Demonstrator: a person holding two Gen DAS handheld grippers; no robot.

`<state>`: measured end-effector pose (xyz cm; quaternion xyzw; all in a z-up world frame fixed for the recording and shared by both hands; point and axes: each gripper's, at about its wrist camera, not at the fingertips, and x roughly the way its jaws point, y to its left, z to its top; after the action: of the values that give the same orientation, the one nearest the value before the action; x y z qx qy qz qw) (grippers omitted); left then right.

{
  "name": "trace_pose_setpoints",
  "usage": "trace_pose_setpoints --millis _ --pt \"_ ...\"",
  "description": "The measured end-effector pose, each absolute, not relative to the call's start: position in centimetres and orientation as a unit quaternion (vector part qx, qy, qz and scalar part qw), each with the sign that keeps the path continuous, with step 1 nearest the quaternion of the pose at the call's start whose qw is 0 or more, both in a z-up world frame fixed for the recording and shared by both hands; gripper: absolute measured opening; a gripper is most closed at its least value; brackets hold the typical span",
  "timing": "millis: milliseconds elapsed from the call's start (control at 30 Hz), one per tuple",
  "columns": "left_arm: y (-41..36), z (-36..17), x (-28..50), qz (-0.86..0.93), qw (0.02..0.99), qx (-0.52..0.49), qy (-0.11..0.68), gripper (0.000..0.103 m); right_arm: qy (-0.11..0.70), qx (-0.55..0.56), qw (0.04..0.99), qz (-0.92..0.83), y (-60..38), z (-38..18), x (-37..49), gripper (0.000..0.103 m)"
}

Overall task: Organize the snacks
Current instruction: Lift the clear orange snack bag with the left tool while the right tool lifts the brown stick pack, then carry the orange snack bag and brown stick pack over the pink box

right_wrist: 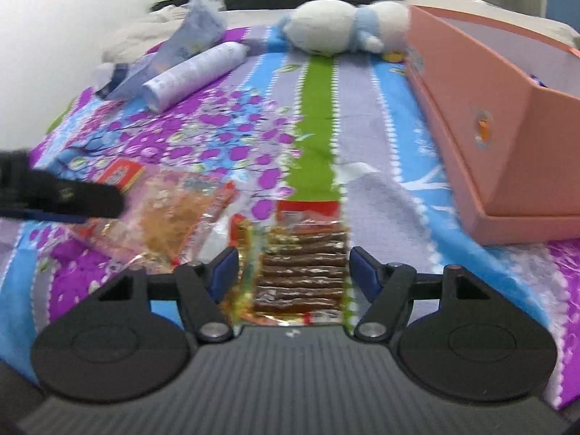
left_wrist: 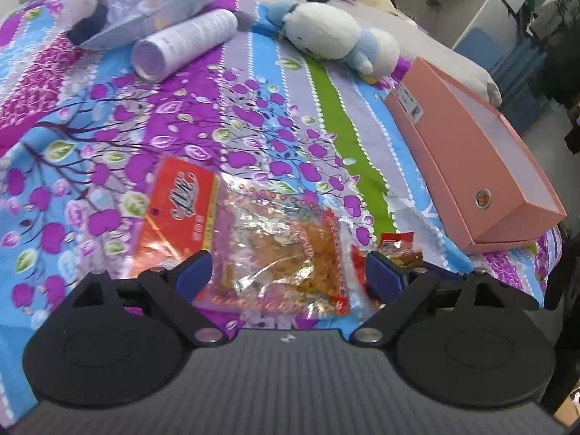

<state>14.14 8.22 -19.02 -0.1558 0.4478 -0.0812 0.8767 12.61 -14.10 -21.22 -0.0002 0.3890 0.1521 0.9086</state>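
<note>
On a bed covered with a bright floral and striped sheet (left_wrist: 203,116), the snacks lay near the front edge and none looked sorted. From where I stood, the job seemed barely begun.

The left gripper (left_wrist: 288,272) hung over a clear crinkled packet of golden fried snack (left_wrist: 290,253). Its blue-padded jaws stood wide apart, 1 on each side of the packet, with a clear gap to the wrapper on both sides, so nothing was grasped. Just beyond that packet lay a red-orange snack pack (left_wrist: 177,195), partly tucked under it.

The right gripper (right_wrist: 291,272) hung over a packet of dark brown sticks (right_wrist: 304,264) with a red header. Its jaws were also released, straddling the packet; whether a pad brushed the wrapper edge I could not tell, as that view was blurred. A yellow-edged wrapper (right_wrist: 241,232) sat just beside it.

An open pink box (left_wrist: 471,166) sat to the right, well apart from the snacks. Its pale inside looked empty as far as I could see, and it was my guess for where the snacks belonged.

At the far end lay a white and blue plush toy (left_wrist: 326,32), a white tube (left_wrist: 185,43) and a grey-blue pouch (left_wrist: 174,7), all untouched.

Left to do, in my judgement: close on each packet, carry it to the box, then repeat for the rest.
</note>
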Motion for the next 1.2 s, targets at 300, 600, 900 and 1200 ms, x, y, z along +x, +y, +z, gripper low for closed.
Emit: trace_pose_setpoints --millis 300,600,900,1200 --pt "5.7 -20.1 16.4 -0.098 0.871 -0.121 0.466 0.096 0.375 -0.051 0.915 0.139 -14.3 -20.2 11.6 0.054" --pt "2.9 -22.0 17.6 -0.084 0.874 -0.040 0.478 0.095 0.368 -0.069 0.920 0.117 -16.1 -19.7 11.2 0.053" --pt "2.9 -22.0 17.6 -0.064 0.879 -0.029 0.472 0.074 0.372 -0.055 0.919 0.116 -16.2 -19.7 11.5 0.053" --pt "2.5 -20.3 17.0 -0.075 0.879 -0.047 0.469 0.034 0.361 -0.049 0.924 0.121 -16.2 -18.1 11.4 0.053"
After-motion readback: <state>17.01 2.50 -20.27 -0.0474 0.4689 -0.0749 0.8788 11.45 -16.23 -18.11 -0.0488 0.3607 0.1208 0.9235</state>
